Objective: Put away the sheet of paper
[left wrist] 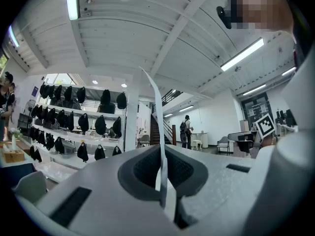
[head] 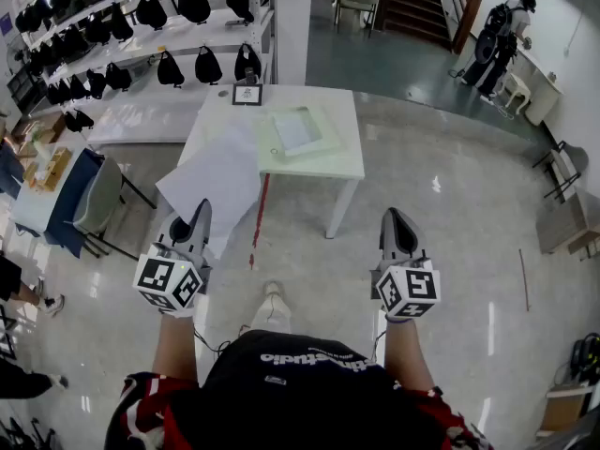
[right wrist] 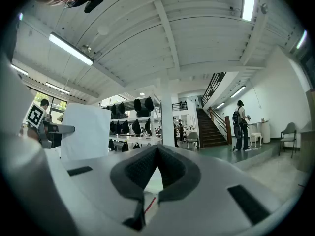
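Short of the tabletop (head: 342, 101), the left hand-held gripper (head: 200, 216) pinches only the edge of the sheet of paper (head: 214, 172), which could slip free. The right hand-held gripper (head: 398, 218) is closed and empty.

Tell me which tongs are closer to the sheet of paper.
Left. The left tongs grip the sheet of paper at its near edge. The right tongs are closed with nothing in them, off to the sheet's right and not touching it.

Table (head: 314, 165) dead ahead, tray (head: 323, 144) on it, small frame (head: 247, 95) behind tray at far edge, sheet of paper (head: 211, 181) between left gripper (head: 201, 212) jaws overlapping table's left side, shelves (head: 141, 26) far left, stairs (head: 412, 3) behind right.
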Available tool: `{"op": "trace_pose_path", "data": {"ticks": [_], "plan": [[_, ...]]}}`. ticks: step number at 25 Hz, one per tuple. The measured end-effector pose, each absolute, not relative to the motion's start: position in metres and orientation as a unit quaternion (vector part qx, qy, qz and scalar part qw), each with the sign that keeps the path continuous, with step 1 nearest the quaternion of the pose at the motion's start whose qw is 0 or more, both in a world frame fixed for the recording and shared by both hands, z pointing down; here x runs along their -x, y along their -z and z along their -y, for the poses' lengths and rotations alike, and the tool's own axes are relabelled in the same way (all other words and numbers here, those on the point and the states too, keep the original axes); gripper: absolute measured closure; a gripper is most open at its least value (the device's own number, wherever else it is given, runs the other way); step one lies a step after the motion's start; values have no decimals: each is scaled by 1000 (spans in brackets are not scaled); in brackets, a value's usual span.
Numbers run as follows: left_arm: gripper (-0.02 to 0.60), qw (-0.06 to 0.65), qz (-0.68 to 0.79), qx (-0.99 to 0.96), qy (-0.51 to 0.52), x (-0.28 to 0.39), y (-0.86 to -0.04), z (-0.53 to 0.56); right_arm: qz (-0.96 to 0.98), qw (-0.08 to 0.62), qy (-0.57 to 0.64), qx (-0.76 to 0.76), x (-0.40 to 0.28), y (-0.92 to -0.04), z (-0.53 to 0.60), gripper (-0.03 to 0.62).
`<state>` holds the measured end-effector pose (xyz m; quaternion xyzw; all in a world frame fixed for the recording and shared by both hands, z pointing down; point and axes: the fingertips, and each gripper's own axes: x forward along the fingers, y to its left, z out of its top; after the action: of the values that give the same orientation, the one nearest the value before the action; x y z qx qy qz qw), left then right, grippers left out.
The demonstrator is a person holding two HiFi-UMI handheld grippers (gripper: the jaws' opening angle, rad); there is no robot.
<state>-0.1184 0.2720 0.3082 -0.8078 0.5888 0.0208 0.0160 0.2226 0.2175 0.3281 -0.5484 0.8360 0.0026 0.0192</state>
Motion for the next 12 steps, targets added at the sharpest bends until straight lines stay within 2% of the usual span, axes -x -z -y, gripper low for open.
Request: {"op": "trace_pose_path", "data": {"ticks": [12], "plan": [[577,18,-588,809,-19,115,-310,-275,-837,18,-4,547,-223,-330,-221,592]]}}
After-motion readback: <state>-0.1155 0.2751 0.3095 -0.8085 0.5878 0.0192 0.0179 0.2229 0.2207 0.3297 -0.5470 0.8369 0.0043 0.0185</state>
